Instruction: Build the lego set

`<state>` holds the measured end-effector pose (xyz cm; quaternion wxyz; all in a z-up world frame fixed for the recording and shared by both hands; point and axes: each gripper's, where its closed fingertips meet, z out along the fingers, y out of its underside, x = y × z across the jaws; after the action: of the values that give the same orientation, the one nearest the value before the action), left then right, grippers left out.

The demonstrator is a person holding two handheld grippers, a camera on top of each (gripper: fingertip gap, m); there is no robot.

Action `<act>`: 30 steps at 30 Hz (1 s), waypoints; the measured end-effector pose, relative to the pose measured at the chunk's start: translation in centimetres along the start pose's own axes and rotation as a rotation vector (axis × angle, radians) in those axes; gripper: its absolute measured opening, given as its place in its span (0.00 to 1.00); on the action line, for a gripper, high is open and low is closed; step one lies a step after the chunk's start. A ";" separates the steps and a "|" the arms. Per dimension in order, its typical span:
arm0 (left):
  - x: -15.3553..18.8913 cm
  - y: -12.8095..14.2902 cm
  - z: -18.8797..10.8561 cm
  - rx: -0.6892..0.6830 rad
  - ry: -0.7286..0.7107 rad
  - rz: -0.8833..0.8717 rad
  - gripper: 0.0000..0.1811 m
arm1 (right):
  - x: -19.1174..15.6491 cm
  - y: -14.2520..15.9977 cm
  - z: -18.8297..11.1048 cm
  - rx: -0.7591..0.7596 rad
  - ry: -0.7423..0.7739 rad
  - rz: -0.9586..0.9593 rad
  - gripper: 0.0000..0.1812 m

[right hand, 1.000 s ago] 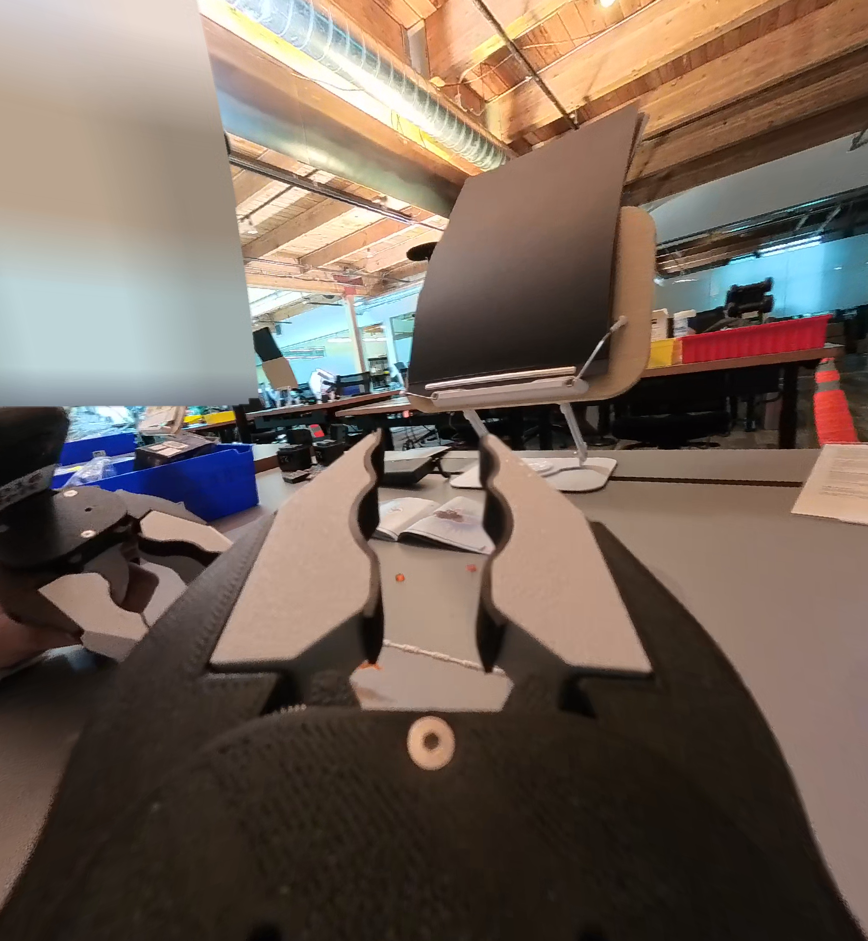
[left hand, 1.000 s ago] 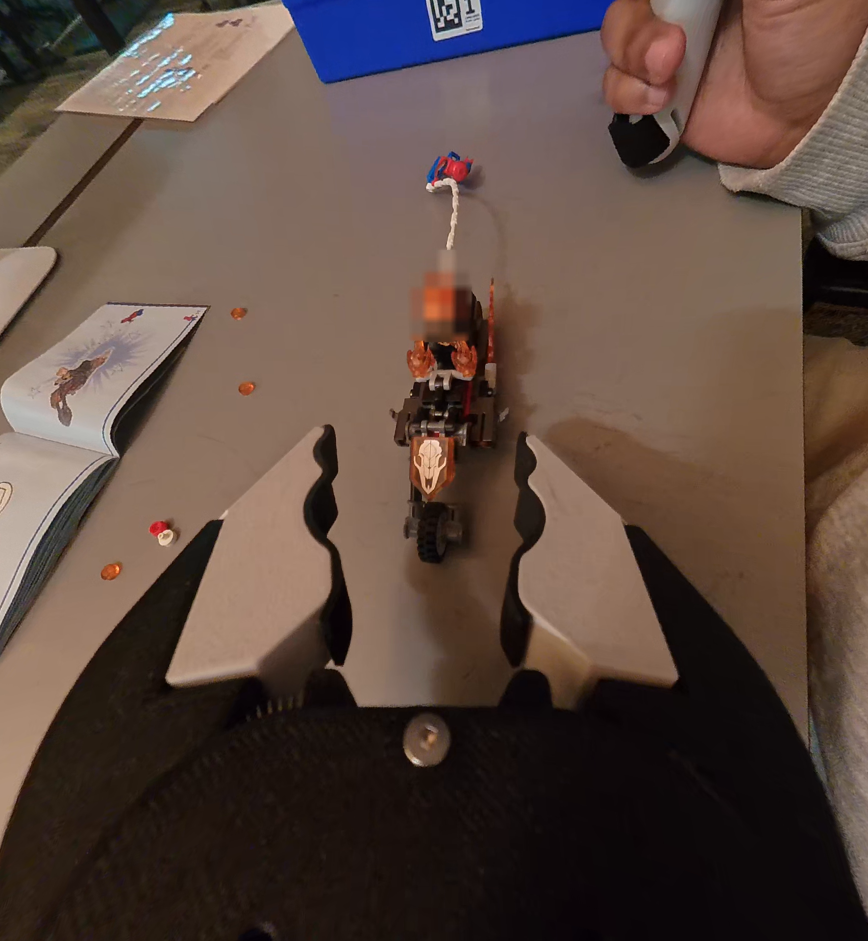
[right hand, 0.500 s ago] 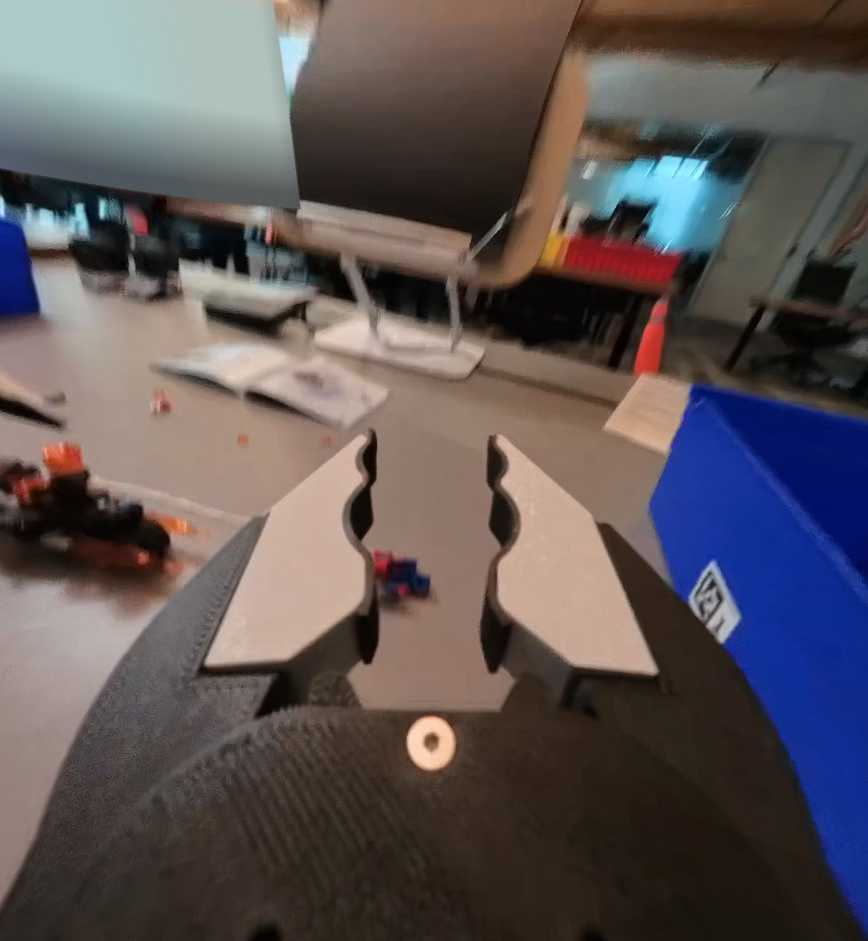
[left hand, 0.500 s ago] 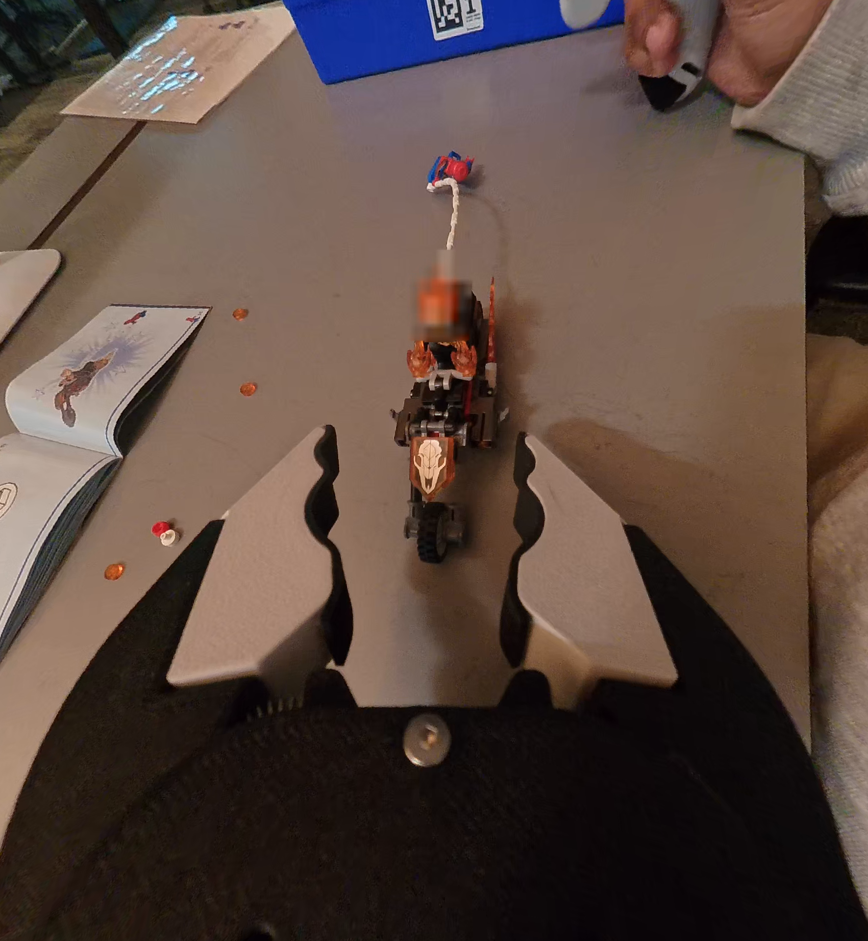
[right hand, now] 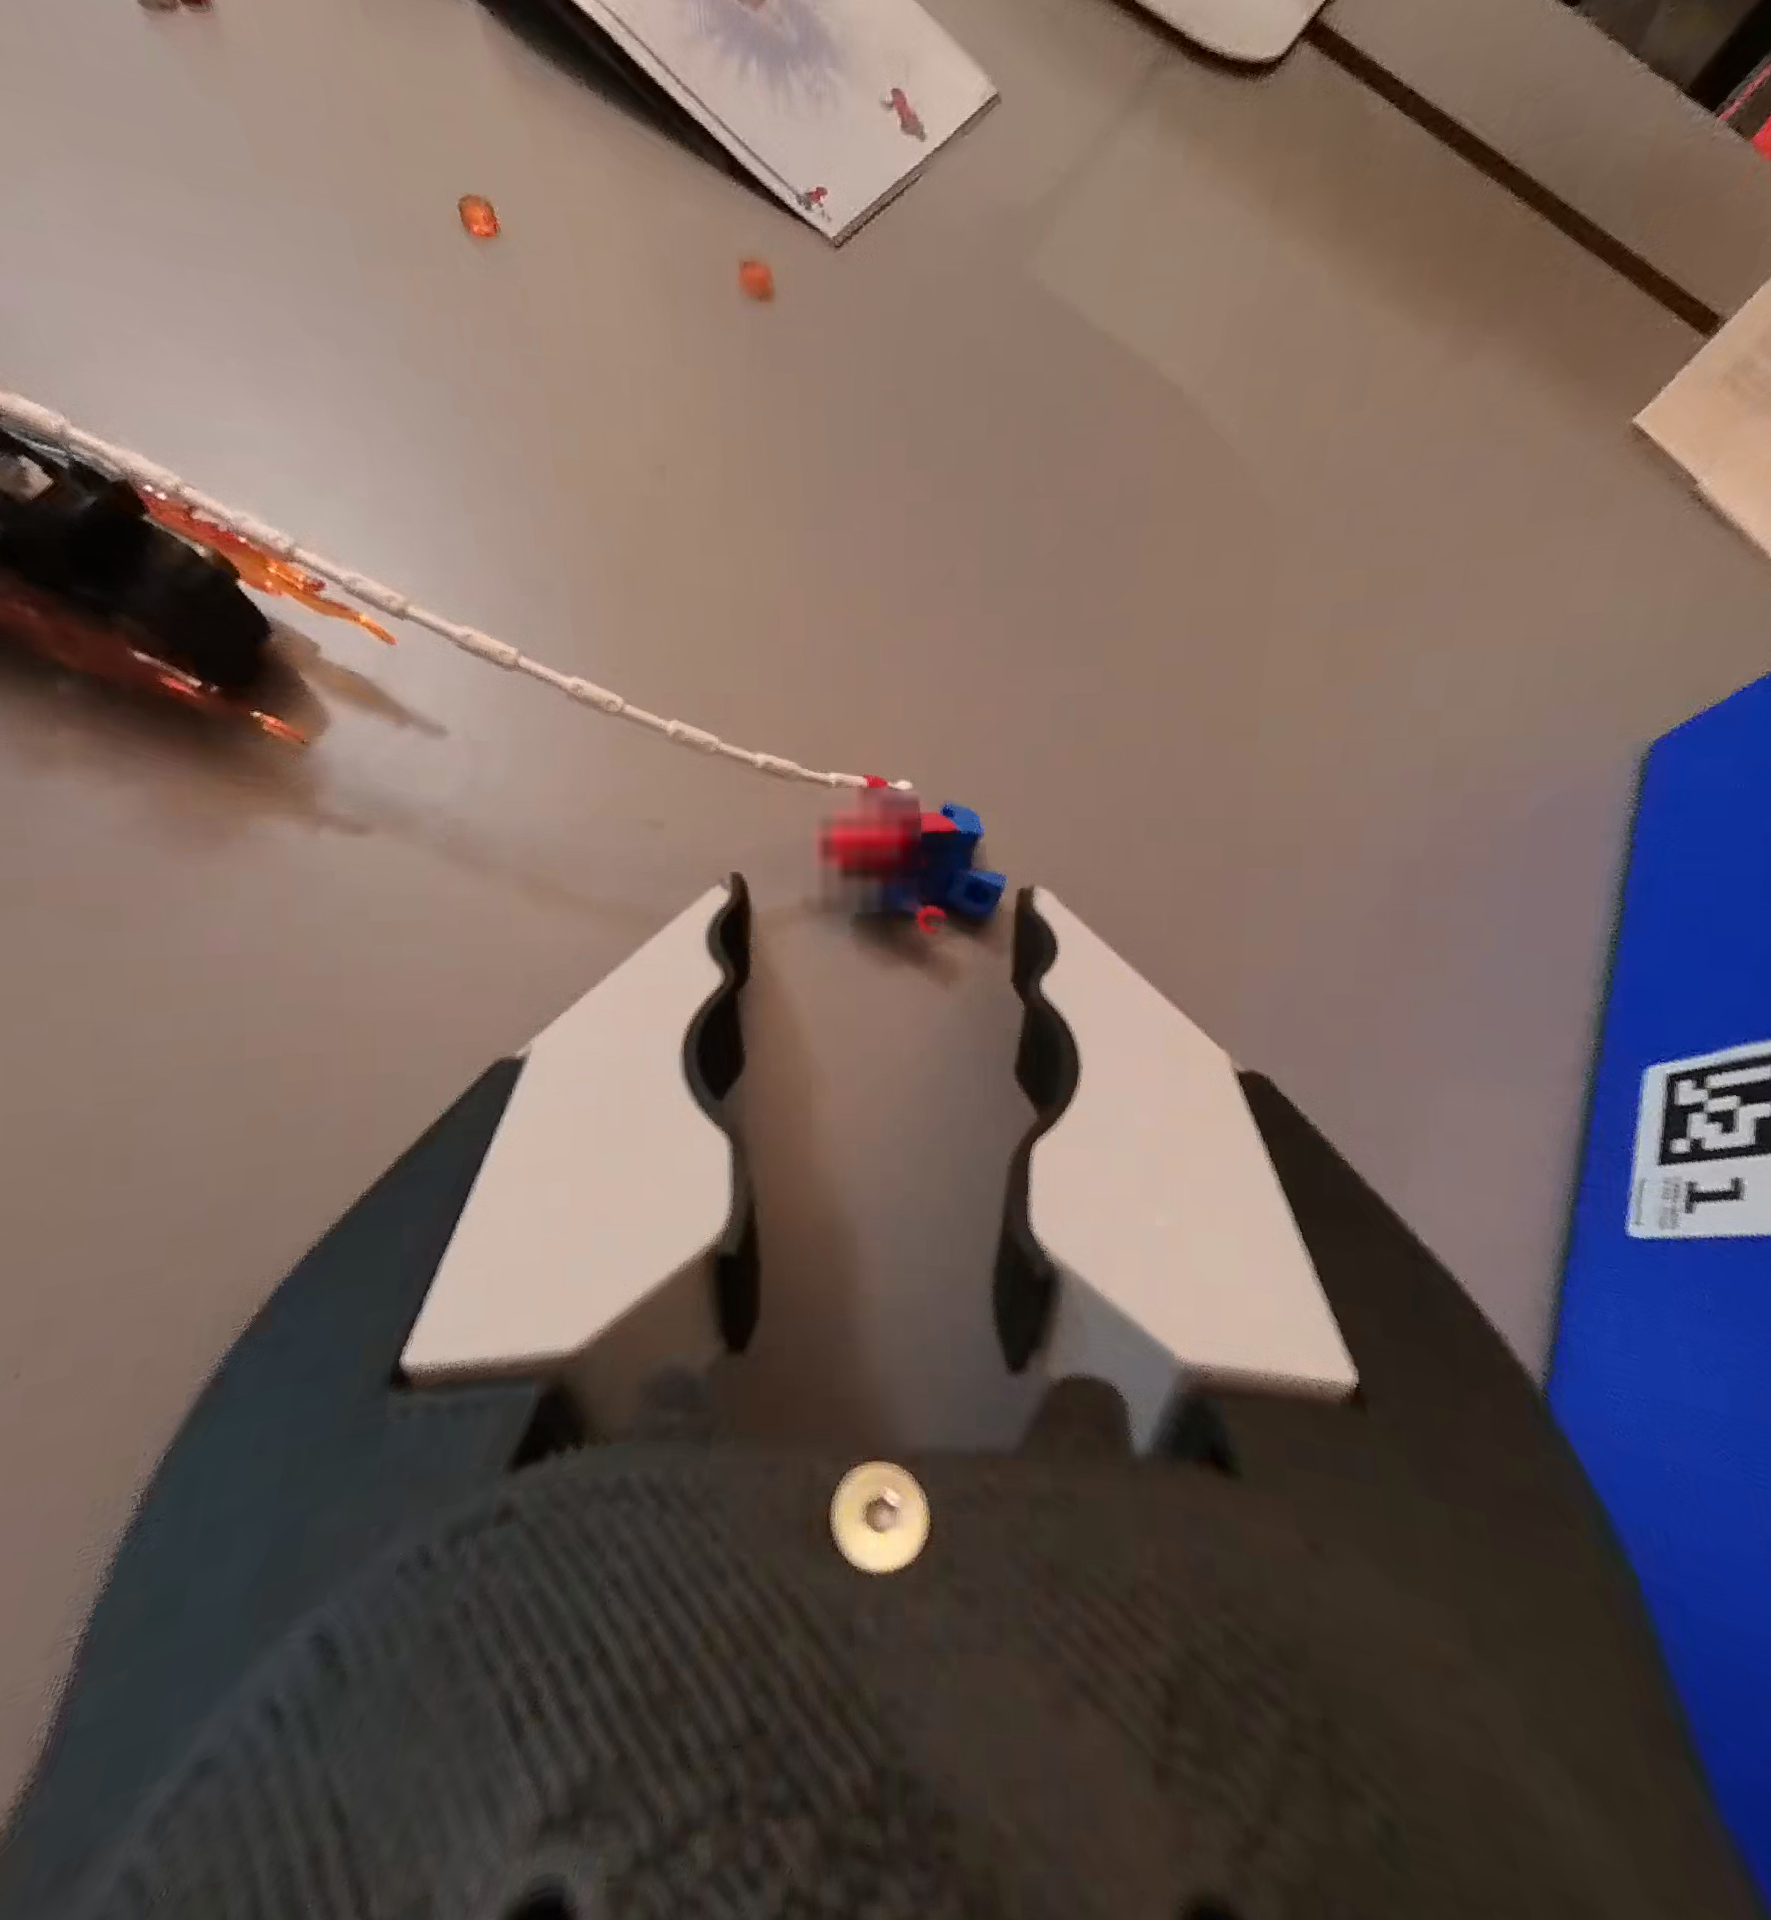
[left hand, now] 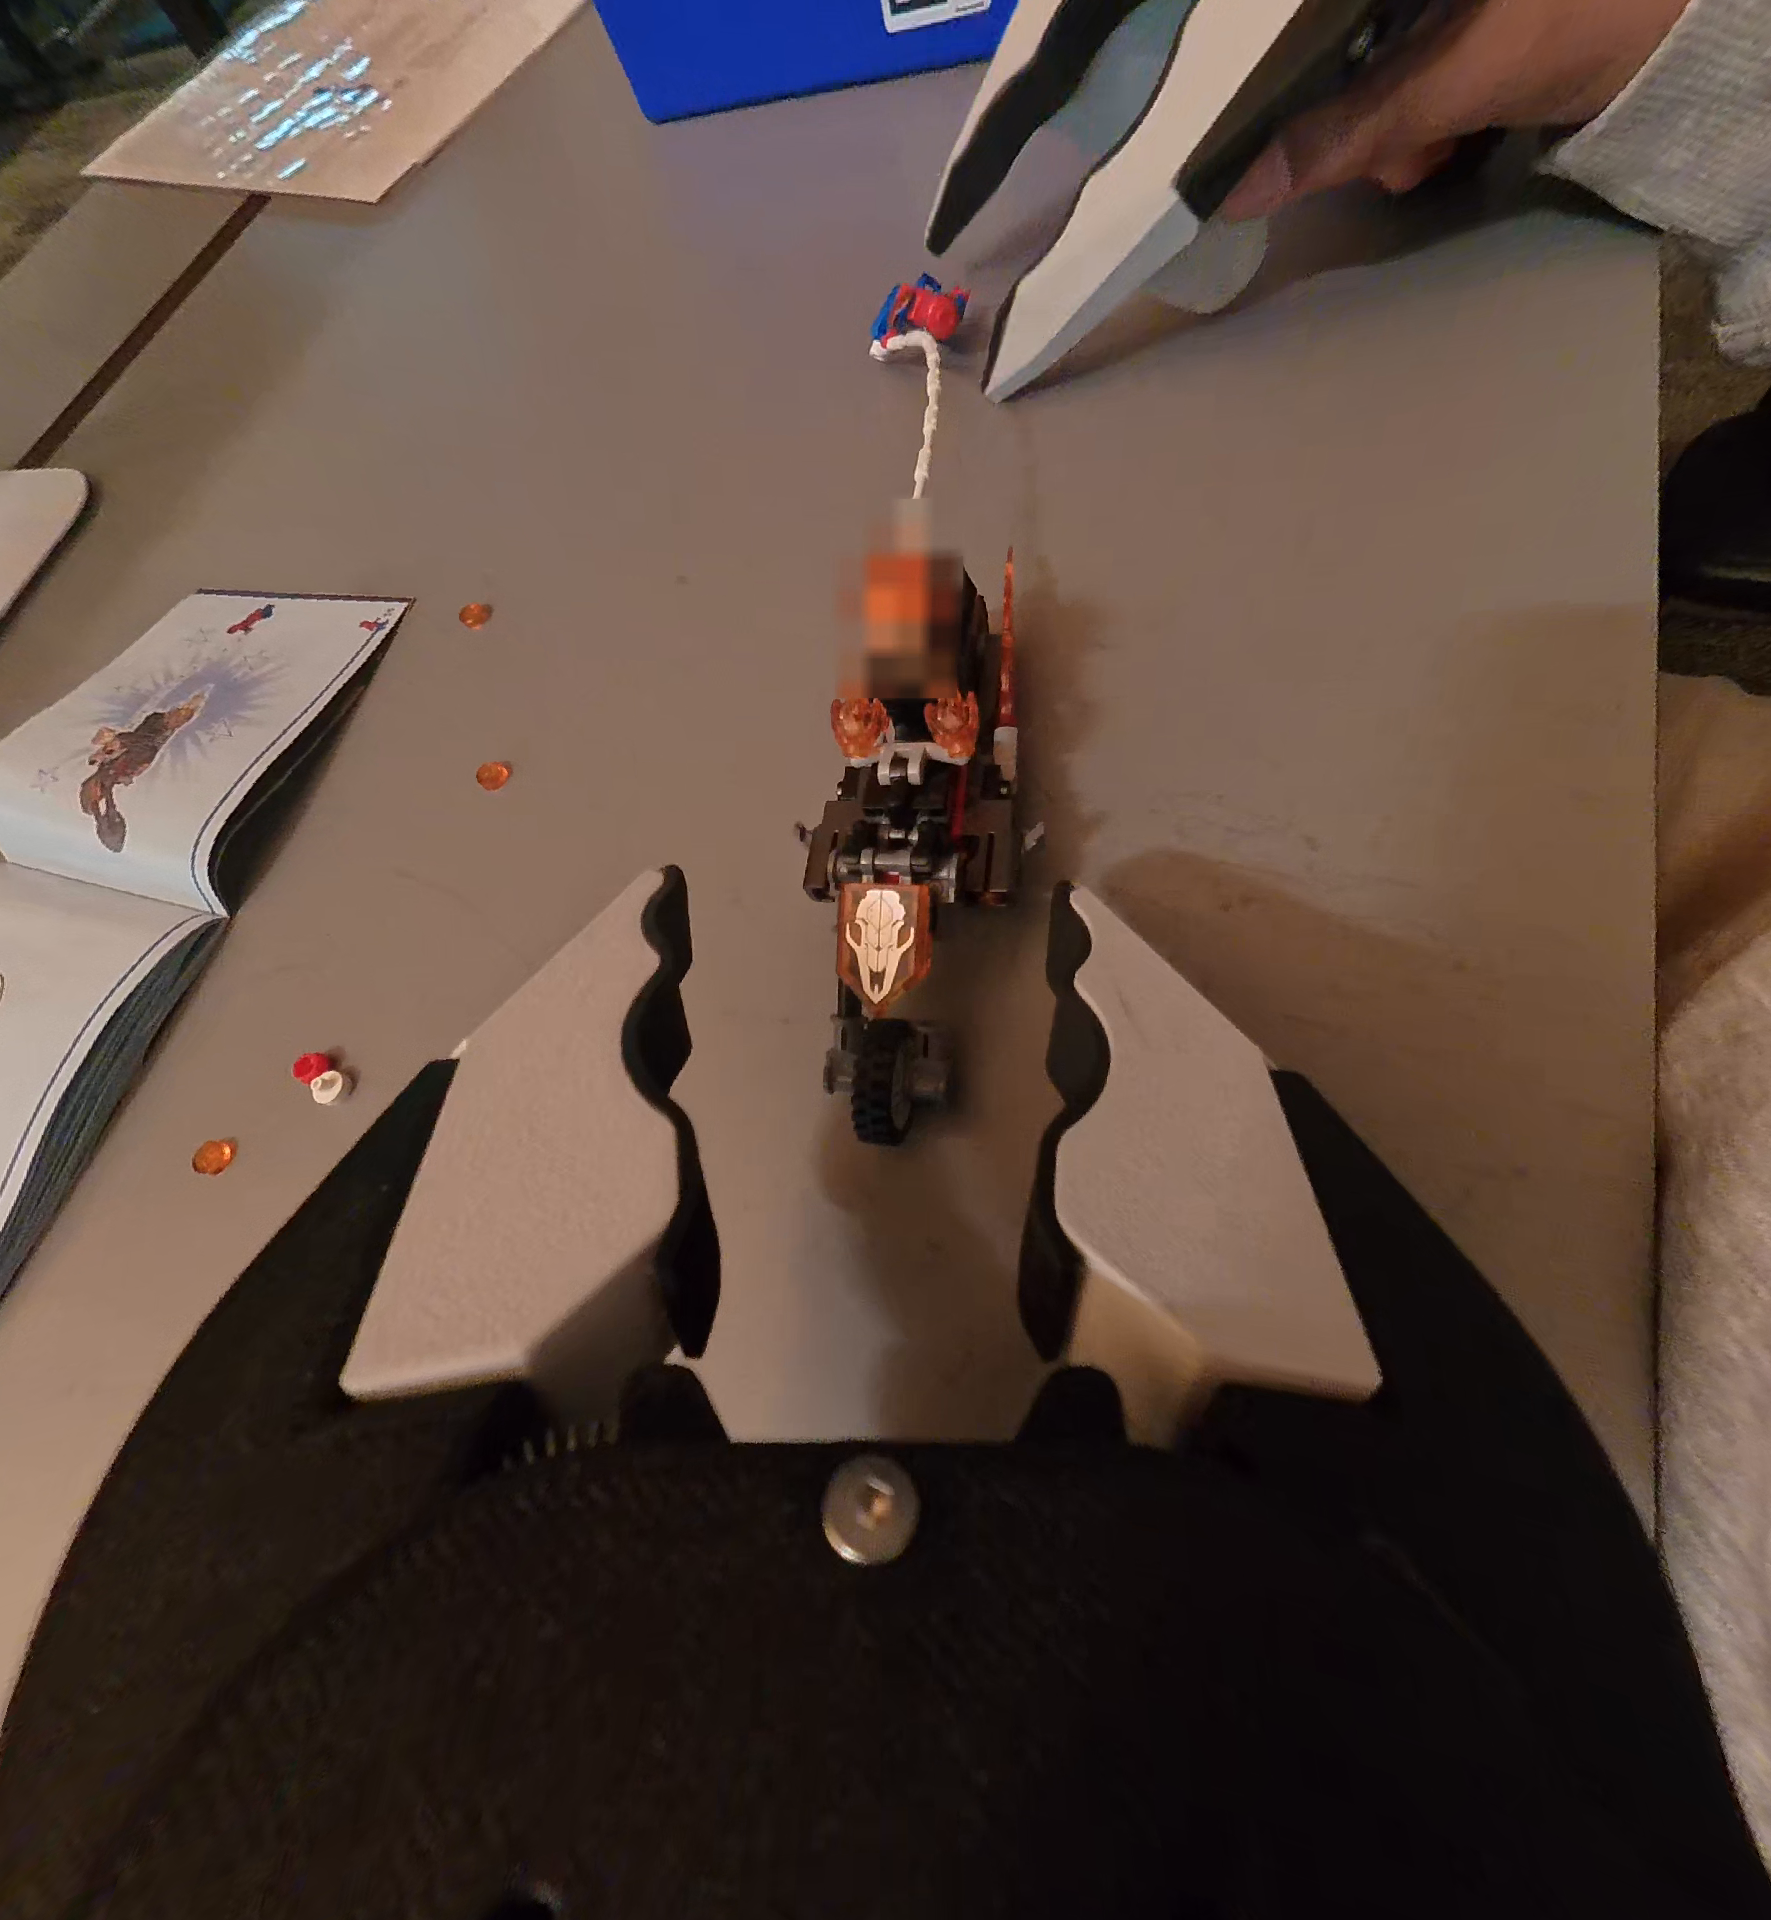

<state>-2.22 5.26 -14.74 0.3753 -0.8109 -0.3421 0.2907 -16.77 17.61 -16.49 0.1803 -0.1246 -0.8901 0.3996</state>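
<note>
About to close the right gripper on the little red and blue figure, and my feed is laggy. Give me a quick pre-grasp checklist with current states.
1. Right gripper open: ok, its fingers stand apart with bare table between them.
2. Red and blue figure lined up: ok, it lies just past the fingertips, roughly centred.
3. Figure between the fingers: not ok, it is ahead of them.
4. White cord clear of the fingers: ok, it runs off toward the motorcycle.
5. Left gripper out of the way: ok, open, holding nothing, motorcycle's front wheel between its fingers.
6. Cord's attachment at the motorcycle: cannot tell.
</note>
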 end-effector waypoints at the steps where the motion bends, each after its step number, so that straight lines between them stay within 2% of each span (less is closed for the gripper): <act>1: 0.0 0.0 0.0 -0.001 0.000 0.001 0.37 | 0.1 -0.1 0.0 0.002 0.010 -0.008 0.27; 8: 0.1 0.2 0.1 -0.015 -0.008 0.014 0.37 | 0.3 -0.4 0.6 0.002 0.047 -0.046 0.22; 16: 0.1 0.3 0.3 -0.029 -0.031 0.043 0.37 | 0.2 -0.5 0.8 -0.004 -0.035 0.033 0.16; 21: 0.1 0.3 0.3 -0.028 -0.045 0.058 0.37 | 0.5 -1.8 -0.5 0.114 -0.083 0.099 0.06; 24: 0.1 0.3 0.3 -0.030 -0.053 0.067 0.37 | 0.8 -2.0 -1.2 0.152 -0.100 0.136 0.06; 30: 0.3 0.5 0.5 -0.051 -0.071 0.102 0.37 | 0.7 -1.0 -1.3 0.099 -0.061 0.075 0.06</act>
<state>-2.28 5.43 -15.52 0.3268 -0.8257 -0.3208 0.3295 -16.97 18.08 -14.73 0.1442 -0.1366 -0.8690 0.4532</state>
